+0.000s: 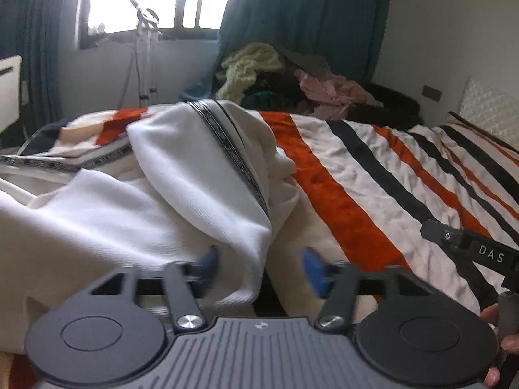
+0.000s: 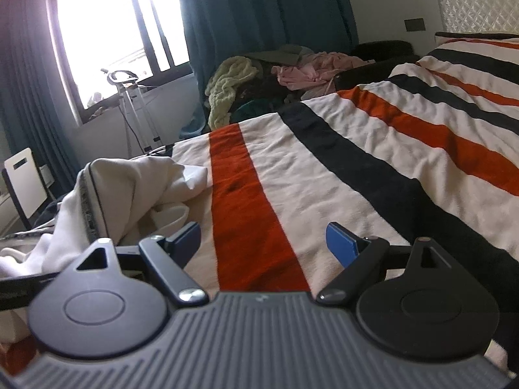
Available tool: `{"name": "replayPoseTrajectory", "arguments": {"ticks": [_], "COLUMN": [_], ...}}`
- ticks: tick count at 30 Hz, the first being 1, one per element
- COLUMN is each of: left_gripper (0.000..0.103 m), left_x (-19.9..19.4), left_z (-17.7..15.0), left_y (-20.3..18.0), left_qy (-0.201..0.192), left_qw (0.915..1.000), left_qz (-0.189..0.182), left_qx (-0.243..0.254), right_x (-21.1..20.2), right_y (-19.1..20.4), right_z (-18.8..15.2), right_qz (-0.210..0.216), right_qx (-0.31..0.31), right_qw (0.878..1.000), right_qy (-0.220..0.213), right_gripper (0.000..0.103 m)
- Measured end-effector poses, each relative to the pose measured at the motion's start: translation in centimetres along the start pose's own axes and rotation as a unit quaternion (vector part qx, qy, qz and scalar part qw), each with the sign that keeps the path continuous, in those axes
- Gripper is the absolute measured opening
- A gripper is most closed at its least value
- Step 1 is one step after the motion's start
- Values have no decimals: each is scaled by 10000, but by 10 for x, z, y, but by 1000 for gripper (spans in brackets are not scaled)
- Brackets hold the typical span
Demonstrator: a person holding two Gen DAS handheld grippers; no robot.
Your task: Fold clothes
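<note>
A white garment (image 1: 194, 168) with a black-and-grey printed tape trim lies crumpled on the left part of the striped bedspread (image 1: 356, 168). My left gripper (image 1: 262, 264) stands open right at the garment's near edge. A folded white sleeve end hangs down between its blue pads (image 1: 313, 267), which stand apart from each other. My right gripper (image 2: 264, 240) is open over the orange stripe of the bedspread (image 2: 356, 149), with nothing between its fingers. The garment (image 2: 129, 188) lies just to its left. In the left wrist view the right gripper's black body (image 1: 470, 249) enters from the right edge.
A heap of mixed clothes (image 2: 259, 74) lies beyond the bed's far edge, in front of teal curtains. A garment steamer stand (image 1: 146, 48) is under the window. A quilted headboard (image 2: 476, 3) is at the far right. A hand (image 1: 493, 321) shows at the right edge.
</note>
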State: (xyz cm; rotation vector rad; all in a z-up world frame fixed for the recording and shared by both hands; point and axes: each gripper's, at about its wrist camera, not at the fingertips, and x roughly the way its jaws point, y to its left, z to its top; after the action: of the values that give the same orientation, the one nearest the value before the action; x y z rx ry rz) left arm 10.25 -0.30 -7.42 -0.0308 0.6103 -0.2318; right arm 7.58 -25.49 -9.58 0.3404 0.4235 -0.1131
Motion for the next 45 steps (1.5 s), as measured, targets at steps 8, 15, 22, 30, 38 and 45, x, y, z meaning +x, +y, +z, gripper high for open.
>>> {"name": "replayPoseTrajectory", "arguments": {"ticks": [8, 15, 22, 30, 38, 45], "left_gripper": [102, 102, 102, 102, 102, 102], "left_x": [-31, -40, -37, -9, 1, 17], "left_z": [11, 19, 25, 21, 9, 12], "left_y": [16, 48, 80, 116, 165, 179], "left_qy": [-270, -424, -560, -141, 53, -186], "left_qw": [9976, 9910, 9831, 9733, 9456, 9399], "left_qz": [251, 471, 970, 1842, 1694, 1832], "left_qx": [-580, -1176, -1446, -1362, -2778, -2876], "right_x": [0, 5, 24, 89, 180, 214], "right_y": [9, 28, 71, 162, 273, 314], "right_z": [-2, -2, 13, 50, 77, 36], "right_qz": [126, 514, 1234, 2201, 2369, 1822], "right_qx": [-134, -314, -665, -593, -1863, -3421], "right_qw": [9998, 9982, 9901, 9735, 9510, 9127], "right_qy": [50, -30, -80, -156, 699, 1296], "right_gripper": [86, 86, 86, 78, 77, 65]}}
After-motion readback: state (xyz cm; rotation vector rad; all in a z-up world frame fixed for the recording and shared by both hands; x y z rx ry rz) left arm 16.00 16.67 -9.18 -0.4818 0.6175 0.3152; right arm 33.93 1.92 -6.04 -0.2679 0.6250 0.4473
